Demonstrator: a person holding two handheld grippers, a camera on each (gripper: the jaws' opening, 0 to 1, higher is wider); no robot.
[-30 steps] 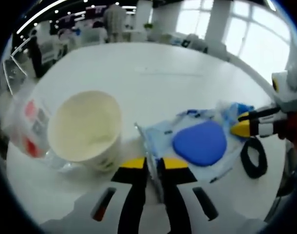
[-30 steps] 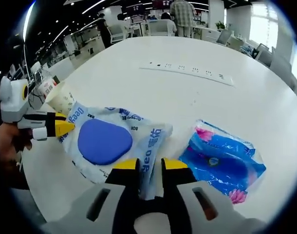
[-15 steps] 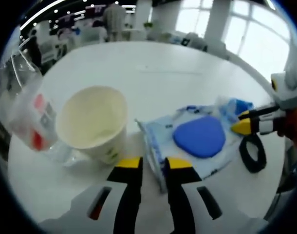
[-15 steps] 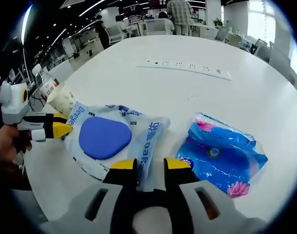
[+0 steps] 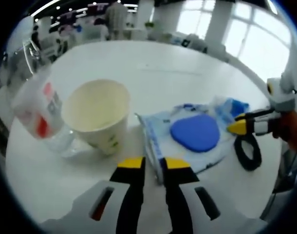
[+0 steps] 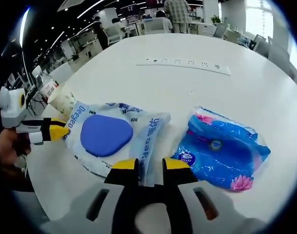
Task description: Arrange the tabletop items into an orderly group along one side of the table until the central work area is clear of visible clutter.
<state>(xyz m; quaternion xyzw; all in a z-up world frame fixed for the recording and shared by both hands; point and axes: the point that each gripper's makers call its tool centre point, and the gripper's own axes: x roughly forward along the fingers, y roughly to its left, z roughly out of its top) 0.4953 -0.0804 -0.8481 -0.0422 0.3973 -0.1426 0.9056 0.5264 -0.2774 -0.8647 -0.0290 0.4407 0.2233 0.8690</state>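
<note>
1. The wipes pack [image 5: 185,141], a pale blue soft packet with a dark blue oval lid [image 5: 195,132], lies flat on the white table [image 5: 153,68]; every other place below is given from this pack.
2. In the left gripper view, the left gripper [image 5: 152,163] has its yellow-tipped jaws on either side of the pack's near edge, with a narrow gap between them; whether they pinch the edge I cannot tell.
3. In the right gripper view, the right gripper [image 6: 144,165] stands at the opposite edge of the wipes pack [image 6: 118,139], its jaws straddling that edge in the same way; its grip cannot be told either.
4. Just beside the pack, on the left gripper's side, stands an upright cream paper cup [image 5: 97,114], open at the top.
5. Beyond the cup, further from the pack, a clear plastic bottle [image 5: 39,109] with a red and white label stands tilted.
6. On the pack's other side, near it, lies a blue tissue packet [image 6: 224,153] with pink flowers printed on it.
7. A black ring [image 5: 247,153] lies on the table near the pack, by the right gripper's tips in the left gripper view.
8. A white power strip [image 6: 185,67] lies well apart from the pack, further across the table.
</note>
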